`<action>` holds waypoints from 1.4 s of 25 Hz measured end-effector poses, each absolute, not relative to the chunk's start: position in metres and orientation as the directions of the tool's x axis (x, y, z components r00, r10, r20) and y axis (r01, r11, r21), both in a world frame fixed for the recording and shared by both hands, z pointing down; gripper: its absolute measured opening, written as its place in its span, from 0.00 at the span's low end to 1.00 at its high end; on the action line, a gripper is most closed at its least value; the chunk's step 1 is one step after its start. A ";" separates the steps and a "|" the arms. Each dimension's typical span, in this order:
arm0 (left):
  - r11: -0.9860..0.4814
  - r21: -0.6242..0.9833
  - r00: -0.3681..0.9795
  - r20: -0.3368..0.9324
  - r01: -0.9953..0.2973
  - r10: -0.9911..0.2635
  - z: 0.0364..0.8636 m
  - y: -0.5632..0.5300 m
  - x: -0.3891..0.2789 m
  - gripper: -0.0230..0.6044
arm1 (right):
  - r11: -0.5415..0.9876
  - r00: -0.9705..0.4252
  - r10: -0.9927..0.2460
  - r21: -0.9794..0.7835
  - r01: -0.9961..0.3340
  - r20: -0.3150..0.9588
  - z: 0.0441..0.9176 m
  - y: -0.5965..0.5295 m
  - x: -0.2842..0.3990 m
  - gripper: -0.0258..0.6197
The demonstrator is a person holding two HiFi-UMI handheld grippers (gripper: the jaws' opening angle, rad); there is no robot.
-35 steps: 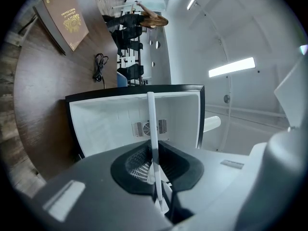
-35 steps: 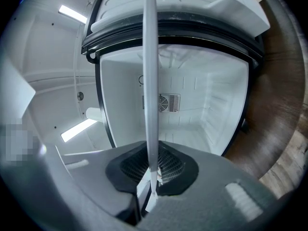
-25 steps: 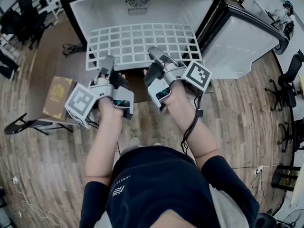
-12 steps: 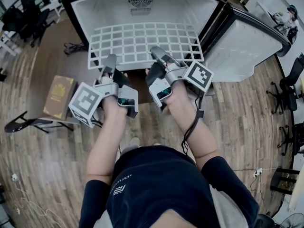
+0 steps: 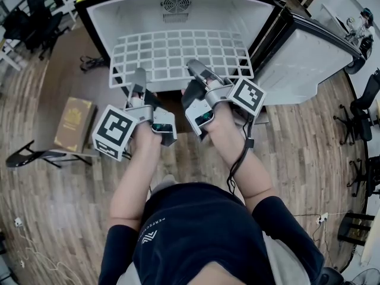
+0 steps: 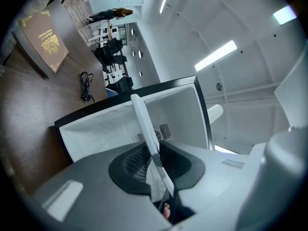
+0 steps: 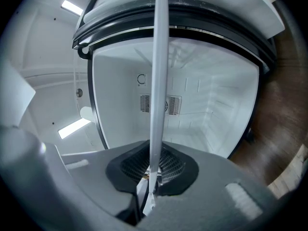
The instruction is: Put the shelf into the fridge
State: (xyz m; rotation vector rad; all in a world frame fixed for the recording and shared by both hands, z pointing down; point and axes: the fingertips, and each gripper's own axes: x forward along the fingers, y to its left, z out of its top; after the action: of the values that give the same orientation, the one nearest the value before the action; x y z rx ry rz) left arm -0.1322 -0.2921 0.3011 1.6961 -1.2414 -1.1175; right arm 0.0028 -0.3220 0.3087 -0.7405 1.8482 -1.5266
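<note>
The white grid shelf (image 5: 178,55) lies level in the mouth of the open fridge (image 5: 119,16), its front edge toward me. My left gripper (image 5: 138,79) is at the shelf's front left edge. In the left gripper view the shelf (image 6: 144,124) runs edge-on and slanted through the gap of the left gripper (image 6: 158,165); its jaws have just been opening, and the pads stand off the shelf. My right gripper (image 5: 197,69) is shut on the front edge right of centre, where the shelf (image 7: 158,81) is pinched edge-on in the right gripper (image 7: 153,170).
The fridge door (image 5: 303,52) stands open to the right. A brown book (image 5: 74,120) lies on a low stand at the left, with a black folding chair (image 5: 35,156) beside it. A cable (image 5: 89,61) lies left of the fridge. Office chairs (image 5: 356,108) stand at the far right.
My left gripper has rolled and shifted slightly right, so its marker cube sits lower and nearer the middle. The shelf and my right gripper have stayed where they were.
</note>
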 end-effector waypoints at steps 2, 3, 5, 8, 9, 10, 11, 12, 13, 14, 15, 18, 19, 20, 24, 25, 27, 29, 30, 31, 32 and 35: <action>-0.249 0.903 0.141 -0.212 -0.351 -0.967 0.298 -0.301 -0.134 0.14 | 0.173 -0.650 -0.752 -0.984 -0.033 -0.110 0.306 -0.331 0.002 0.09; -0.239 0.898 0.132 -0.204 -0.370 -0.970 0.298 -0.304 -0.135 0.15 | 0.173 -0.651 -0.751 -0.984 -0.032 -0.110 0.305 -0.334 0.001 0.09; -0.228 0.888 0.116 -0.197 -0.400 -0.973 0.299 -0.308 -0.137 0.16 | 0.172 -0.652 -0.750 -0.985 -0.032 -0.109 0.305 -0.338 0.001 0.09; -0.219 0.876 0.102 -0.193 -0.430 -0.976 0.298 -0.312 -0.139 0.16 | 0.167 -0.654 -0.749 -0.986 -0.030 -0.106 0.305 -0.341 0.000 0.09; -0.220 0.871 0.102 -0.195 -0.439 -0.976 0.296 -0.312 -0.139 0.16 | 0.165 -0.655 -0.749 -0.986 -0.030 -0.105 0.304 -0.341 0.000 0.09; -0.216 0.870 0.099 -0.192 -0.444 -0.976 0.296 -0.313 -0.140 0.16 | 0.164 -0.655 -0.748 -0.986 -0.030 -0.104 0.304 -0.341 -0.001 0.09; -0.203 0.873 0.091 -0.182 -0.443 -0.979 0.297 -0.312 -0.140 0.16 | 0.164 -0.656 -0.748 -0.986 -0.031 -0.104 0.304 -0.342 -0.001 0.09; -0.187 0.879 0.081 -0.168 -0.439 -0.982 0.300 -0.312 -0.141 0.16 | 0.164 -0.656 -0.748 -0.986 -0.031 -0.104 0.303 -0.342 -0.001 0.09; -0.174 0.883 0.074 -0.158 -0.435 -0.985 0.302 -0.311 -0.141 0.16 | 0.165 -0.656 -0.748 -0.986 -0.031 -0.105 0.304 -0.341 -0.001 0.09; -0.170 0.885 0.070 -0.155 -0.434 -0.985 0.303 -0.310 -0.141 0.16 | 0.165 -0.655 -0.748 -0.986 -0.030 -0.105 0.304 -0.341 -0.001 0.09; -0.170 0.883 0.068 -0.156 -0.437 -0.985 0.304 -0.309 -0.141 0.16 | 0.166 -0.655 -0.748 -0.986 -0.030 -0.106 0.305 -0.340 0.000 0.09; -0.174 0.873 0.063 -0.163 -0.455 -0.985 0.303 -0.308 -0.141 0.17 | 0.165 -0.655 -0.748 -0.986 -0.029 -0.106 0.305 -0.339 0.000 0.09; -0.175 0.869 0.061 -0.165 -0.463 -0.984 0.303 -0.309 -0.141 0.17 | 0.165 -0.656 -0.748 -0.986 -0.028 -0.106 0.304 -0.339 0.000 0.09; -0.174 0.865 0.059 -0.166 -0.471 -0.984 0.302 -0.309 -0.141 0.18 | 0.165 -0.656 -0.748 -0.986 -0.029 -0.106 0.304 -0.340 0.000 0.09; -0.175 0.846 0.052 -0.173 -0.504 -0.984 0.301 -0.312 -0.140 0.19 | 0.171 -0.652 -0.750 -0.985 -0.033 -0.109 0.303 -0.343 0.000 0.09; -0.175 0.842 0.051 -0.174 -0.511 -0.983 0.300 -0.313 -0.140 0.20 | 0.172 -0.651 -0.751 -0.985 -0.033 -0.110 0.303 -0.344 0.000 0.09; -0.174 0.834 0.048 -0.175 -0.523 -0.983 0.300 -0.314 -0.140 0.20 | 0.172 -0.648 -0.753 -0.985 -0.033 -0.109 0.303 -0.346 0.000 0.09; -0.174 0.826 0.046 -0.177 -0.536 -0.983 0.300 -0.316 -0.140 0.21 | 0.172 -0.646 -0.755 -0.985 -0.033 -0.110 0.303 -0.348 0.000 0.09; -0.174 0.821 0.045 -0.178 -0.544 -0.983 0.300 -0.317 -0.140 0.21 | 0.173 -0.645 -0.756 -0.984 -0.033 -0.111 0.303 -0.349 0.000 0.09; -0.174 0.816 0.044 -0.180 -0.552 -0.983 0.300 -0.318 -0.140 0.21 | 0.174 -0.644 -0.757 -0.984 -0.033 -0.112 0.304 -0.350 0.000 0.09; -0.174 0.810 0.044 -0.181 -0.560 -0.983 0.300 -0.318 -0.140 0.22 | 0.174 -0.643 -0.758 -0.984 -0.034 -0.112 0.304 -0.350 0.000 0.09; -0.174 0.794 0.043 -0.184 -0.583 -0.982 0.299 -0.320 -0.139 0.23 | 0.177 -0.640 -0.760 -0.983 -0.037 -0.113 0.304 -0.352 0.000 0.09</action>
State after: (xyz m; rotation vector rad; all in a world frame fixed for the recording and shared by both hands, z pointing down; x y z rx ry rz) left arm -0.1392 -0.3204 0.2995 1.8071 -1.5736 -1.0008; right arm 0.0003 -0.3524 0.3041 -0.7501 1.8446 -1.5150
